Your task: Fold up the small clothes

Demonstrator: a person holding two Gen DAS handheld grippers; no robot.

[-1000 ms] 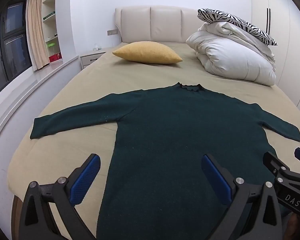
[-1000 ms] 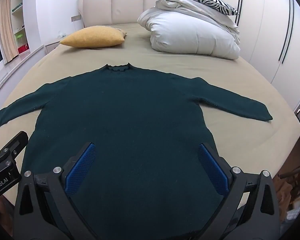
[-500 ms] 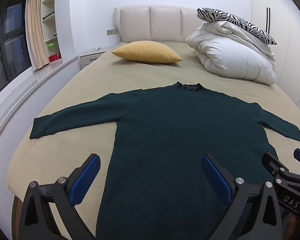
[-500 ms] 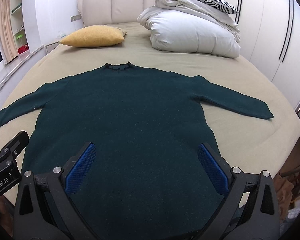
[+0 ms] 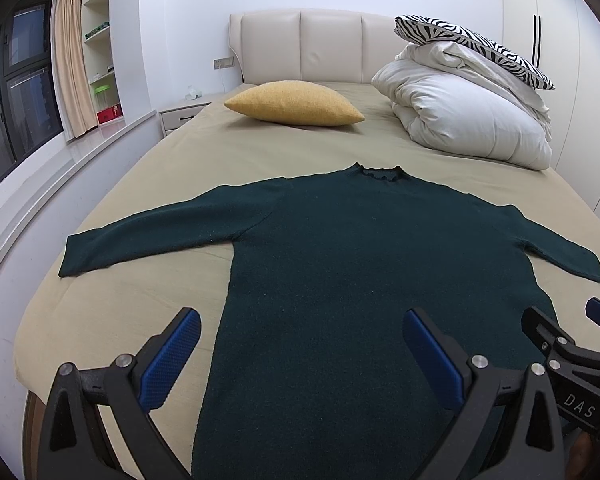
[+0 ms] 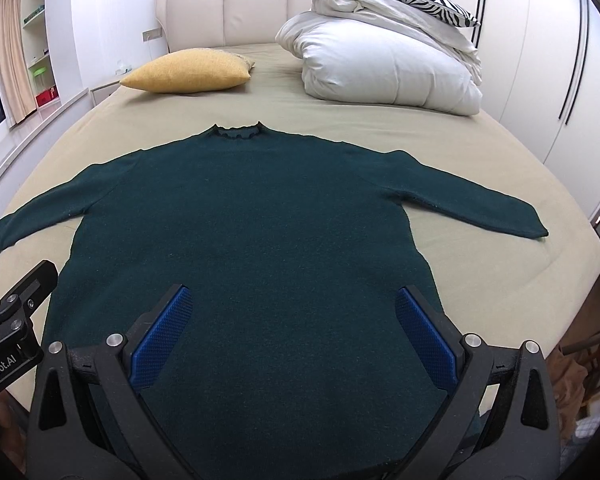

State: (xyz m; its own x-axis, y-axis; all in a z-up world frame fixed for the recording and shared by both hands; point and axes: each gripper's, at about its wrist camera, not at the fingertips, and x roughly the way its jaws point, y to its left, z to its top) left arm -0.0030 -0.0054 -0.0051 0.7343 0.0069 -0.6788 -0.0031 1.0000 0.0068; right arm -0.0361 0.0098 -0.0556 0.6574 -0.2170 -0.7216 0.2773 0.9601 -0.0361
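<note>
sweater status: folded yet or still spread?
Spread flat. The dark green sweater lies face up on the bed, both sleeves stretched out sideways, collar toward the headboard, no fold anywhere visible.

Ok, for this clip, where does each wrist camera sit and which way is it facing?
Left wrist: above the sweater's left hem, facing the headboard; shows the open left gripper, plus the right gripper at the right edge.
Right wrist: above the right hem, same heading; shows the open right gripper.
Shared: sweater, yellow pillow, white duvet.
</note>
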